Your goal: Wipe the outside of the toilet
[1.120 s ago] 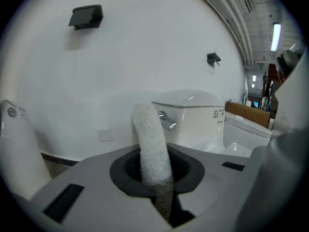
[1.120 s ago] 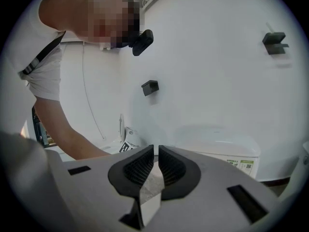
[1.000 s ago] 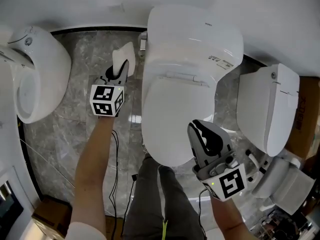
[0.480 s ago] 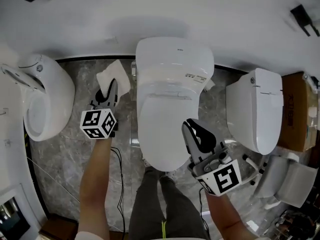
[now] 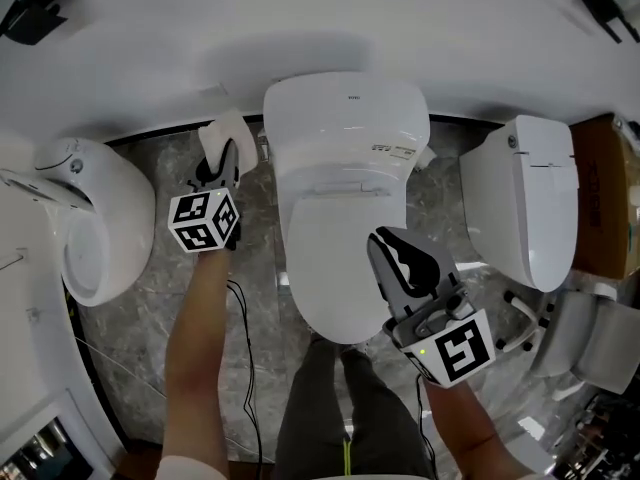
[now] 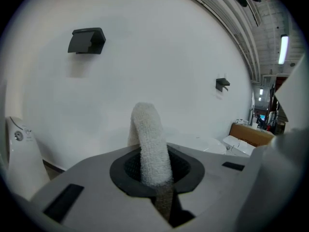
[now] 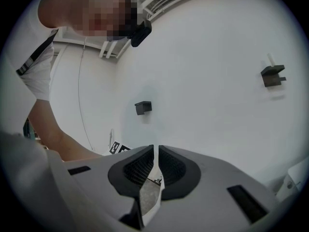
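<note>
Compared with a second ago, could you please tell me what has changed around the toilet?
Little: mostly the head view shifted. The left gripper, still shut on the white cloth, seems to have edged toward the wall beside the toilet tank. Nothing was taken or released. The right gripper stays shut and empty over the lid.

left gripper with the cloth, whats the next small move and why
Probably swing the left gripper toward the person's right, so that the white cloth meets the left side of the toilet. Its jaws are clamped on the cloth, which sticks out past them. The cloth appears to sit just beside the tank, near the wall, and not yet against the porcelain.
</note>
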`<action>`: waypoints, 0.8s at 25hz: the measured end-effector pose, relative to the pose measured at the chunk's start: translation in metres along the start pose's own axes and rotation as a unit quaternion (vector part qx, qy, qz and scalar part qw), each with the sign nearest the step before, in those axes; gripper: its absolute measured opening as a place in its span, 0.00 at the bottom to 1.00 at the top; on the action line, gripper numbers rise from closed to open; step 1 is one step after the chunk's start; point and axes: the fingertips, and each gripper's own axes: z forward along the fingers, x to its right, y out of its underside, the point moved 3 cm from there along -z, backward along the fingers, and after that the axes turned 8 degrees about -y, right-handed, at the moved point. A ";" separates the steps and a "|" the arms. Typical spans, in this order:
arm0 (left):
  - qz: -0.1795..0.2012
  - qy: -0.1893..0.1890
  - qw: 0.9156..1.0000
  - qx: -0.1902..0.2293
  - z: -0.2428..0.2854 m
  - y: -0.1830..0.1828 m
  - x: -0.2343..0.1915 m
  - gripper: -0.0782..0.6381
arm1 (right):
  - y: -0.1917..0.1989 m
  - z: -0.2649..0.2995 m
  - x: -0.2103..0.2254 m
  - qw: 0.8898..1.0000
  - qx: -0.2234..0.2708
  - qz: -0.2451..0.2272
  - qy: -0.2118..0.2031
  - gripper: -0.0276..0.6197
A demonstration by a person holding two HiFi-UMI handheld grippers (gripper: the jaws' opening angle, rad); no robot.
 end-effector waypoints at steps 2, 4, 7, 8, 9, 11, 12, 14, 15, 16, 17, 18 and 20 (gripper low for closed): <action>-0.001 0.002 1.000 -0.013 0.020 0.006 0.001 0.19 | 0.008 0.002 0.006 1.000 -0.003 0.006 0.006 0.13; 0.010 0.006 1.000 -0.025 0.038 0.010 0.005 0.19 | 0.015 0.002 0.012 1.000 -0.007 0.010 0.012 0.13; 0.027 0.018 0.999 -0.040 0.061 0.014 0.012 0.19 | 0.024 0.003 0.022 1.000 -0.010 0.015 0.022 0.13; 0.030 0.022 0.998 -0.044 0.067 0.015 0.014 0.19 | 0.026 0.004 0.025 0.999 -0.011 0.017 0.025 0.13; 0.028 0.026 0.998 -0.046 0.073 0.015 0.017 0.19 | 0.029 0.005 0.026 0.999 -0.011 0.019 0.028 0.13; 0.014 0.035 0.998 -0.051 0.082 0.017 0.022 0.19 | 0.033 0.005 0.026 0.999 -0.011 0.022 0.030 0.13; 0.005 0.040 0.998 -0.054 0.087 0.018 0.026 0.19 | 0.036 0.006 0.026 0.999 -0.013 0.023 0.030 0.13; -0.009 0.051 0.997 -0.061 0.094 0.021 0.033 0.19 | 0.043 0.006 0.026 0.999 -0.021 0.023 0.029 0.13; -0.010 0.055 0.996 -0.065 0.096 0.022 0.037 0.19 | 0.047 0.005 0.026 0.999 -0.024 0.024 0.029 0.13; -0.009 0.059 0.996 -0.070 0.099 0.025 0.041 0.18 | 0.049 0.005 0.027 0.999 -0.025 0.026 0.030 0.13; -0.006 0.063 0.995 -0.076 0.101 0.027 0.045 0.19 | 0.052 0.004 0.027 0.999 -0.026 0.028 0.031 0.13; -0.005 0.065 0.995 -0.082 0.104 0.030 0.049 0.19 | 0.054 0.003 0.028 0.999 -0.026 0.030 0.033 0.13; -0.010 0.067 0.994 -0.087 0.109 0.032 0.054 0.19 | 0.056 0.001 0.031 0.999 -0.025 0.031 0.036 0.13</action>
